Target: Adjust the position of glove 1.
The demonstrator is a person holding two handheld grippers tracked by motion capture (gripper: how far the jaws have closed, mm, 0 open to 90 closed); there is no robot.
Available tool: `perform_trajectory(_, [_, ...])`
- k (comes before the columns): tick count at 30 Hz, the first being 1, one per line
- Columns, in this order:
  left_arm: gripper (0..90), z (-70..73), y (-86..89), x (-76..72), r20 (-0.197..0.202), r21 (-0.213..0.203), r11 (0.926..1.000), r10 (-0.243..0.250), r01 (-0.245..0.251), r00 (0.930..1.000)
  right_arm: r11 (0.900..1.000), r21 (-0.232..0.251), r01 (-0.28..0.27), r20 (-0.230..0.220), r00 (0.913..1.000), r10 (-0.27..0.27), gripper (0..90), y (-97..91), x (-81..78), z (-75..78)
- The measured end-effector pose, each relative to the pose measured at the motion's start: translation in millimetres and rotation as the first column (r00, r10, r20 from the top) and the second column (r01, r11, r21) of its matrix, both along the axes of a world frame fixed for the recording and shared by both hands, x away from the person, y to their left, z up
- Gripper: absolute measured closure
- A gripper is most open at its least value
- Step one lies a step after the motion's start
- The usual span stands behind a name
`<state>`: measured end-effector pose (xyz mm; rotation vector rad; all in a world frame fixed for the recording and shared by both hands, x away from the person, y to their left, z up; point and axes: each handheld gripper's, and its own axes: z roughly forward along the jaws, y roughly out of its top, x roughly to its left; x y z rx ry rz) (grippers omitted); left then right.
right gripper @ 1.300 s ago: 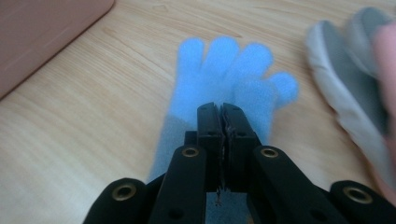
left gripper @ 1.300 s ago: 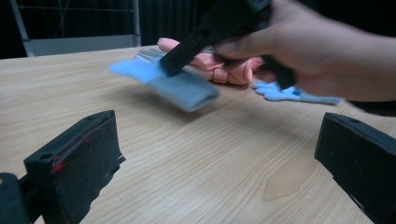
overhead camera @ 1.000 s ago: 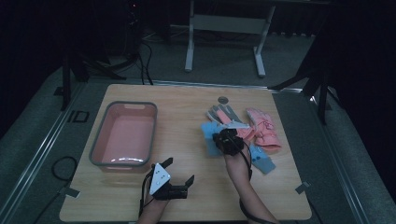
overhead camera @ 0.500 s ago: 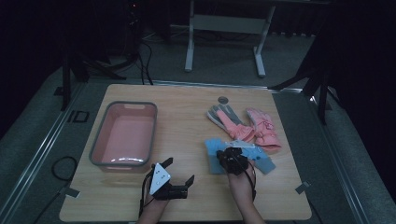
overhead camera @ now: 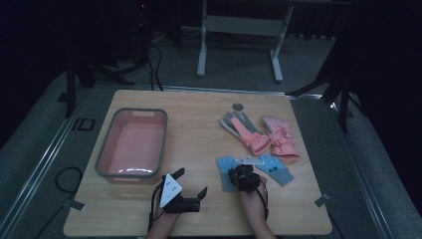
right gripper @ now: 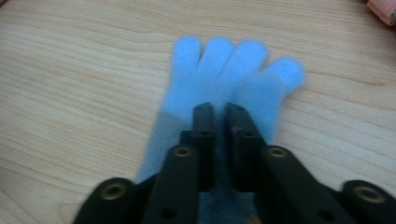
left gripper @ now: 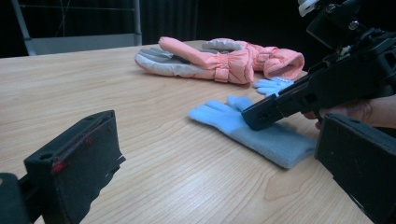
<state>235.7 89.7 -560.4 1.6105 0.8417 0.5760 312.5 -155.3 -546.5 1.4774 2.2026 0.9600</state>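
A light blue glove [overhead camera: 225,172] [right gripper: 219,65] [left gripper: 275,140] lies flat on the table near the front, its fingers pointing away from me. My right gripper [overhead camera: 238,173] [right gripper: 219,112] [left gripper: 261,114] rests low over its palm. Its jaws have just been opening and stand a narrow gap apart, with the glove under them rather than pinched. The second blue glove [overhead camera: 278,172] [left gripper: 273,85] lies just to the right. My left gripper [overhead camera: 191,181] [left gripper: 219,163] sits open and empty on the table, to the left of the gloves.
Two pink gloves [overhead camera: 249,134] [overhead camera: 281,137] [left gripper: 210,63], one showing a grey palm, lie behind the blue pair. A pink tub [overhead camera: 125,175] with a grey rim stands at the left. A round grommet [overhead camera: 238,106] sits in the tabletop at the back.
My right gripper has come down and toward the front edge, bringing the blue glove away from the pink gloves; the glove now lies flat. The left gripper has not moved.
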Motion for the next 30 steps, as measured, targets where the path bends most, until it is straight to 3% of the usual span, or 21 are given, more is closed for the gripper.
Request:
perform_trajectory(4, [0.3, -0.1, 0.3, 0.2, 0.0, -0.005, 1.0, 0.002, -0.002, 1.0, 0.9991, -0.017, -0.039, 0.048, 0.9981, 0.039, 72.4, -2.8, -2.6, 13.4])
perform_trajectory(6, [0.3, -0.2, 0.5, 0.3, -0.003, -0.009, 0.9999, 0.004, -0.004, 1.0, 0.9951, -0.047, -0.086, 0.068, 0.9936, 0.09, 68.0, -5.8, -1.8, 20.8])
perform_trajectory(8, [0.3, -0.2, 0.4, 0.2, -0.002, -0.009, 1.0, 0.003, -0.003, 1.0, 0.9914, -0.044, -0.123, 0.085, 0.9884, 0.126, 67.0, -13.4, 0.2, 26.8])
perform_trajectory(12, [0.3, -0.1, 0.2, 0.7, 0.0, -0.007, 1.0, 0.002, -0.002, 1.0, 0.9758, -0.07, -0.207, 0.126, 0.9685, 0.215, 61.6, -32.7, 5.2, 36.7])
perform_trajectory(14, [0.3, -0.1, 0.1, 0.8, 0.004, 0.001, 1.0, 0.003, -0.003, 1.0, 0.9724, -0.08, -0.219, 0.135, 0.9642, 0.228, 62.4, -38.4, 6.2, 39.0])
perform_trajectory(15, [0.3, -0.1, 0.1, 0.7, 0.004, 0.001, 1.0, 0.004, -0.004, 1.0, 0.965, -0.076, -0.251, 0.141, 0.9553, 0.26, 62.5, -47.5, 7.2, 42.4])
perform_trajectory(19, [0.3, -0.2, 0.3, 0.5, 0.004, -0.007, 0.9999, 0.008, -0.008, 1.0, 0.9567, -0.045, -0.288, 0.118, 0.9494, 0.291, 63.7, -74.3, 13.2, 47.4])
perform_trajectory(22, [0.3, -0.3, 0.7, 0.6, 0.002, -0.01, 0.9999, 0.006, -0.006, 1.0, 0.9412, -0.076, -0.329, 0.132, 0.9323, 0.337, 63.5, -94.6, 15.6, 49.8])
perform_trajectory(26, [0.3, -0.2, 0.5, 0.8, 0.0, -0.009, 1.0, 0.003, -0.003, 1.0, 0.934, -0.098, -0.344, 0.139, 0.9245, 0.355, 63.6, -116.4, 19.1, 52.3])
perform_trajectory(27, [0.3, -0.2, 0.5, 0.9, 0.0, -0.009, 1.0, 0.003, -0.003, 1.0, 0.9302, -0.109, -0.35, 0.126, 0.9235, 0.363, 64.8, -134.6, 23.0, 50.7])
perform_trajectory(30, [0.3, -0.1, 0.4, 1.0, -0.002, -0.007, 1.0, 0.002, -0.002, 1.0, 0.9325, -0.1, -0.347, 0.106, 0.9281, 0.357, 65.9, -153.1, 27.2, 45.3])
